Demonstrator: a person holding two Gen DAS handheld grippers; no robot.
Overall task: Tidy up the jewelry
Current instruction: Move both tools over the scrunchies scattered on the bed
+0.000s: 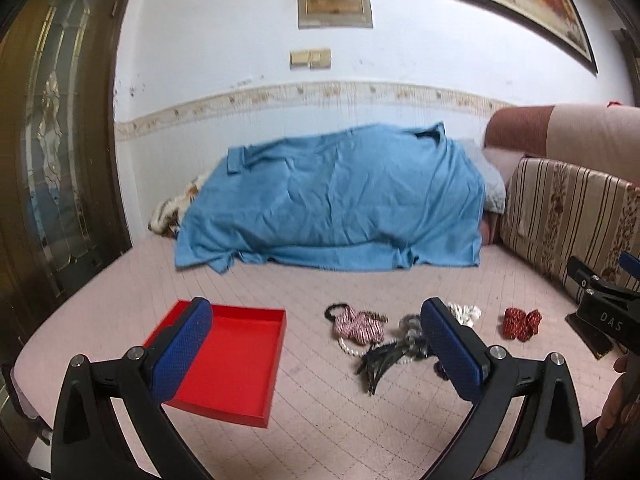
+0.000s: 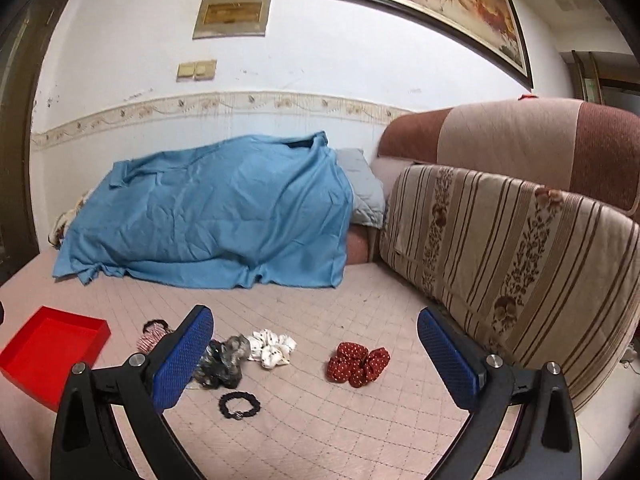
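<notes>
Two low wrist views facing the back wall across a pink quilted surface.

The left wrist camera sits further left, nearest the red tray; the right wrist camera sits further right, close to the striped cushion. Both share the blue cloth, the tray, and seemingly the same red dotted scrunchie.

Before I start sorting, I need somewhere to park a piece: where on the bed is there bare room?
Bare room: inside the red tray, the strip between the blue blanket and the hair ties, and the gap between the white scrunchie and the red scrunchie. Crowded: the cluster around the striped bow and black clip.
</notes>
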